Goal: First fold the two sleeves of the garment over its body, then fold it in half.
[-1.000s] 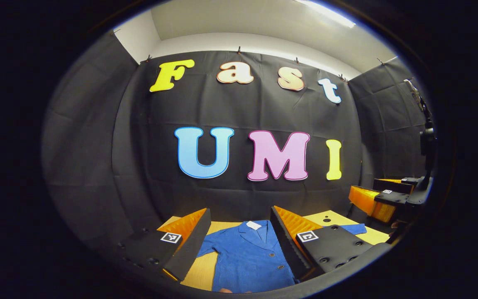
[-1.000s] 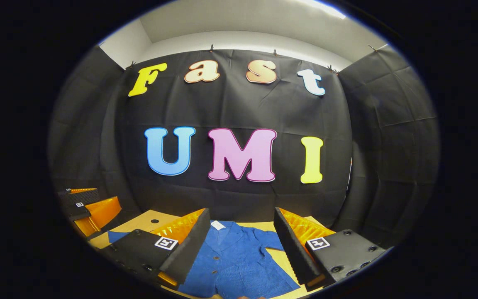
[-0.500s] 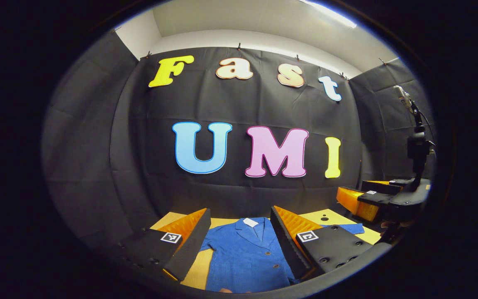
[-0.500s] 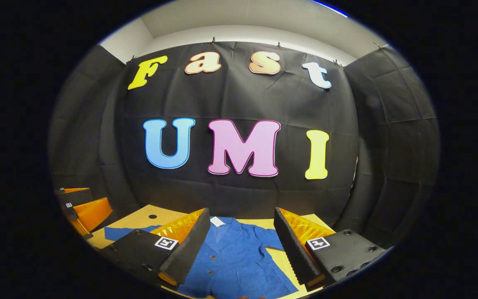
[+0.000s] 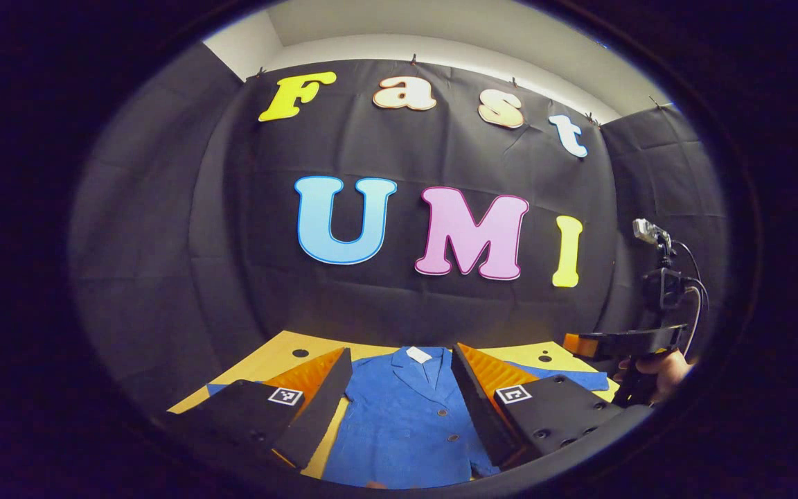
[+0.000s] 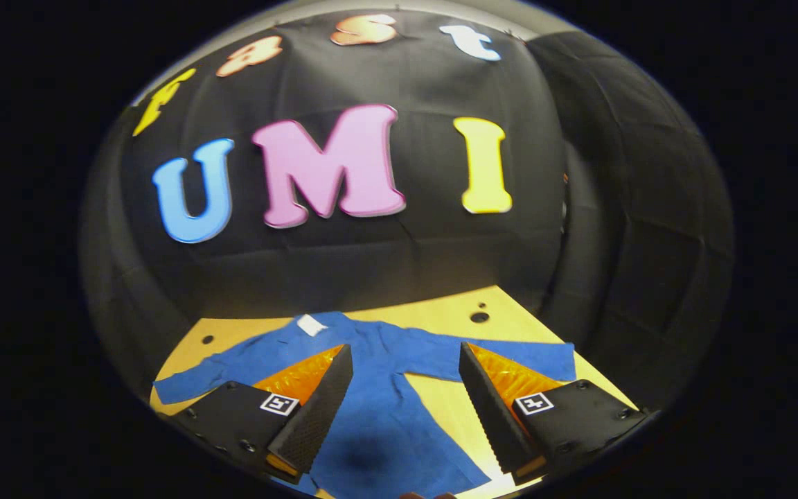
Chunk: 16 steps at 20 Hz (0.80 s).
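Here, one blue garment flat on one table, two sleeves spread, both claws wide open, empty.

The garment is a blue buttoned jacket with a collar and a white tag at the neck, lying flat and face up on the tabletop. Its collar lies at the far side, and both sleeves are spread out left and right, unfolded.
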Each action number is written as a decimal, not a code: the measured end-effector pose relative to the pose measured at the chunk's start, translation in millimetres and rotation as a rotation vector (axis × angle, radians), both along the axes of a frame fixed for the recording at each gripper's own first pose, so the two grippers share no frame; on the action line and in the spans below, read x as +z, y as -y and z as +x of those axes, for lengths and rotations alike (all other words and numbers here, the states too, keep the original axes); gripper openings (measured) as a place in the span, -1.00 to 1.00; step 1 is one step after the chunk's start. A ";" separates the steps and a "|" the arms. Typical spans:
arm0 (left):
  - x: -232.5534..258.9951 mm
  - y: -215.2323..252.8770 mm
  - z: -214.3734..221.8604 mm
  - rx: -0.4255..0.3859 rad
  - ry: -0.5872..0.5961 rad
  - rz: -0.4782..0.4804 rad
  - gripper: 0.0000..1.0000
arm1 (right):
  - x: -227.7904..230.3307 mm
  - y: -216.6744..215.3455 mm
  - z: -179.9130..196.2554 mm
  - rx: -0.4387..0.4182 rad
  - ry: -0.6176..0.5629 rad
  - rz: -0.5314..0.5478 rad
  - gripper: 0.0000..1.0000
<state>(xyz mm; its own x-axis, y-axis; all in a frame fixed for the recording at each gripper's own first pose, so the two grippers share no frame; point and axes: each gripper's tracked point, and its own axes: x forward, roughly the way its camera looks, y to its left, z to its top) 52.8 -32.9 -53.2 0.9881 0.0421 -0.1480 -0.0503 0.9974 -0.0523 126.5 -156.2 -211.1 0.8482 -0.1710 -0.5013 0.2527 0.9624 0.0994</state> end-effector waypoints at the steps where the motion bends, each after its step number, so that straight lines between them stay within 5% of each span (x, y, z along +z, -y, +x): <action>1: -3.3 1.9 4.7 0.010 -0.009 -0.001 0.67 | -22.1 25.1 1.9 -0.037 -0.040 -0.002 0.94; 11: -40.5 61.5 52.5 0.032 -0.128 -0.053 0.67 | -182.0 258.0 5.2 -0.470 -0.393 0.061 0.92; 16: -40.5 97.6 67.8 -0.009 -0.153 -0.023 0.67 | -233.4 290.1 -3.6 -0.528 -0.530 0.125 0.92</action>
<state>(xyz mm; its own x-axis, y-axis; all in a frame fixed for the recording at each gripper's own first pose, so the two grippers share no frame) 120.6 -130.5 -93.8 0.9541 0.0287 -0.2981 -0.0509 0.9965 -0.0670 122.9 -446.4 -444.5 0.3095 -0.4027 -0.8614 0.7210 0.6900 -0.0634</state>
